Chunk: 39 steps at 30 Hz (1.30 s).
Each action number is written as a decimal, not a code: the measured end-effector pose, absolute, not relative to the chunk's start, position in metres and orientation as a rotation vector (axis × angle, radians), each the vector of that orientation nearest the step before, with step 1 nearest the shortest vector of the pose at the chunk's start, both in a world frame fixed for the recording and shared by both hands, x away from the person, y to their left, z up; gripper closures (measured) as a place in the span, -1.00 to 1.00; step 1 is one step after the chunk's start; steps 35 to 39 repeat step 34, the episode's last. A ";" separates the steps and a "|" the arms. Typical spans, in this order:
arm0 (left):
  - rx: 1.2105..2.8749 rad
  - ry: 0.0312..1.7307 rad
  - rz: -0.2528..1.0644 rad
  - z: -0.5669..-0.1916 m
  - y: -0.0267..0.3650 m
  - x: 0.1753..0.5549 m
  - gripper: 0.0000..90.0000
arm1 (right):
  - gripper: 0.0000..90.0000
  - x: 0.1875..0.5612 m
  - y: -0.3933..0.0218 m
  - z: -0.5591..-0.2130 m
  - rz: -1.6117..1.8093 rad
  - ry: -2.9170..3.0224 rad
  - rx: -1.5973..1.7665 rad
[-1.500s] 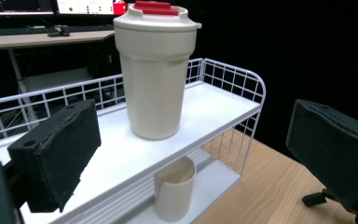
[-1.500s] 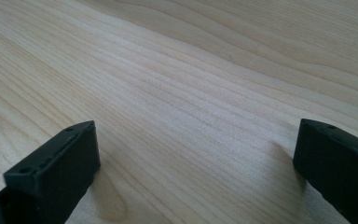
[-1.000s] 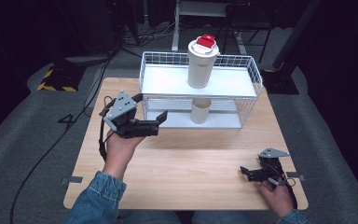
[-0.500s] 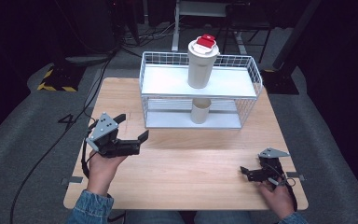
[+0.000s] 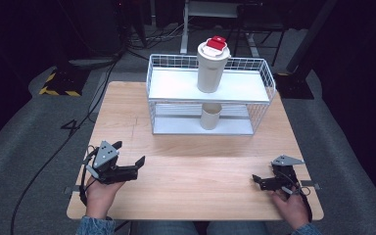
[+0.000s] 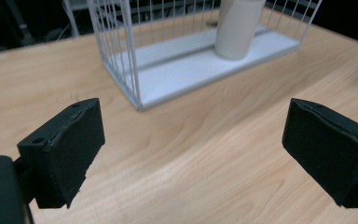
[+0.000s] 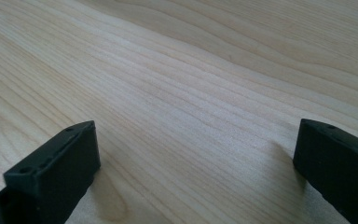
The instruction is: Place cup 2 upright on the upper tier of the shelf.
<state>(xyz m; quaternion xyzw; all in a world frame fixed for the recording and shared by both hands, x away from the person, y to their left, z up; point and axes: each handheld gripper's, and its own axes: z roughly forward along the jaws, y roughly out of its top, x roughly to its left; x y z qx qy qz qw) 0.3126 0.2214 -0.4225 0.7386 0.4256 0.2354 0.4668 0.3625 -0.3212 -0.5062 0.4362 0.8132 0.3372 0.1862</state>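
Observation:
A white wire rack (image 5: 259,93) with two shelves stands at the table's far middle. On its upper shelf is a tall cream cup (image 5: 212,73) with a white lid and a red piece (image 5: 218,43) on top. A shorter cream cup (image 5: 209,116) sits on the lower shelf and also appears in the left gripper view (image 6: 237,28), behind the rack's corner (image 6: 121,56). My left gripper (image 5: 129,153) is open and empty near the table's front left (image 6: 191,154). My right gripper (image 5: 258,181) rests low at the front right, open over bare wood (image 7: 196,177).
The wooden table (image 5: 196,161) is flanked by grey padded floor. A black cable (image 5: 58,147) trails off to the left, and a yellow-black striped block (image 5: 58,83) lies at the far left. Dark stands and cables sit behind the rack.
My left gripper has drawn back from beside the rack to the table's front left, open throughout. The right gripper has stayed where it was.

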 end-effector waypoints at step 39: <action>2.075 1.303 0.473 -0.506 0.217 0.334 -0.86 | -0.99 0.362 -0.321 -0.506 0.951 2.290 1.230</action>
